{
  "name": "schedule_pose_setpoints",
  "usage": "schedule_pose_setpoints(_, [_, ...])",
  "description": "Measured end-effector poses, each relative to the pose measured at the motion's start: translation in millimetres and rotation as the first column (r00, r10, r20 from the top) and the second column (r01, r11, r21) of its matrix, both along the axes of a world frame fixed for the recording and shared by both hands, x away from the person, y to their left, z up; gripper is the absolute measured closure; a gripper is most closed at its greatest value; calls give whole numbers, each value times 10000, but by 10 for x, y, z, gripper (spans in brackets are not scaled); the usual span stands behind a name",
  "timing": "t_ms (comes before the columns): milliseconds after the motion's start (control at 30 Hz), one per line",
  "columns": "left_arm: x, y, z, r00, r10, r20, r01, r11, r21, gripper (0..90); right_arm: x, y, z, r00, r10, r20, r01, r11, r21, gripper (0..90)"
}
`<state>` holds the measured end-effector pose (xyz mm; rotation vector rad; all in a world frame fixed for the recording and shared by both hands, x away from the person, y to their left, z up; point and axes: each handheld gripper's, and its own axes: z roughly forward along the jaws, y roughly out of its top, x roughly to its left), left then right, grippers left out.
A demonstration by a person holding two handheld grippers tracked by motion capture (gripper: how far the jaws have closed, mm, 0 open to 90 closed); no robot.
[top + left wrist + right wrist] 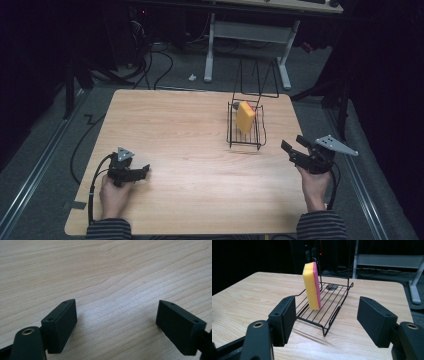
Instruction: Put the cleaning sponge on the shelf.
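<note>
A yellow-and-pink sponge [245, 116] stands upright on edge in a black wire rack [260, 137] on the far right part of the wooden table [190, 130]. The right gripper [294, 148], held near the table's right edge, points toward the rack with its jaws spread wide and empty. The left gripper [145, 171] rests low over the near left of the table, jaws likewise wide apart, holding nothing.

My left gripper [117, 327]: two black jaws set wide apart, nothing between them. Each jaw face carries two small holes. Beneath and beyond: my table [105, 272], pale wood, grain running in long wavy lines.
</note>
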<state>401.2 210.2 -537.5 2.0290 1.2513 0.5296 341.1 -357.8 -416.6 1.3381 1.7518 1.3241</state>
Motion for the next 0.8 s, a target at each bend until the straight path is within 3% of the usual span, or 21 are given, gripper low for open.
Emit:
schedule_pose_setpoints(367, [0,0,0,10000,0,1,0,10000,3,177,-119,-31,-167,9999,-80,-70,82,9996,267,328])
schedule_pose_setpoints(800, [0,0,0,10000,1,1,-1,10000,4,177,-126,-4,-402,9991,-42,-423,62,9989,465,343])
